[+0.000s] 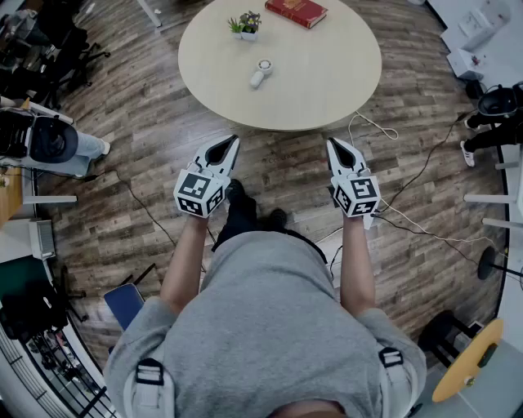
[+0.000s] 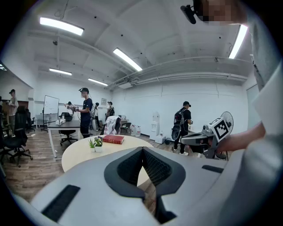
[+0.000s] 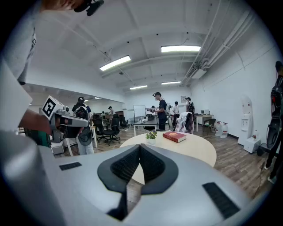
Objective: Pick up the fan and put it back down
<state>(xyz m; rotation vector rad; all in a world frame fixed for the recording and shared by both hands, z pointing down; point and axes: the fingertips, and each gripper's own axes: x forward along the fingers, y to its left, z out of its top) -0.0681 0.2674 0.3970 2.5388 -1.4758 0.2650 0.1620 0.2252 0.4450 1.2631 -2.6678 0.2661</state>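
Only the head view is showing the fan [image 1: 260,73]. It is a small white handheld one, lying flat near the middle of the round worktop [image 1: 343,90], well apart from both claws. Toward the far edge a little potted plant [image 1: 246,25] is standing, and a red book [image 1: 296,11] is lying near it.

The left claw [image 1: 231,141] and the right claw [image 1: 333,144] are hovering over the wooden floor [image 1: 286,163], just short of the worktop's near edge. Both are pointing toward the worktop and dipping only slightly.

The two gripper views are giving what the head view cannot. In each, the claw's ribbed pads are pressing together at the tip, pinching nothing. Both views are looking low across the worktop at the plant and the book, and neither is showing the fan.

The left gripper view is catching the right claw off to its right side. The right gripper view is catching the left claw on its left side. Both are also taking in people [image 2: 85,115] standing in the room beyond the worktop.
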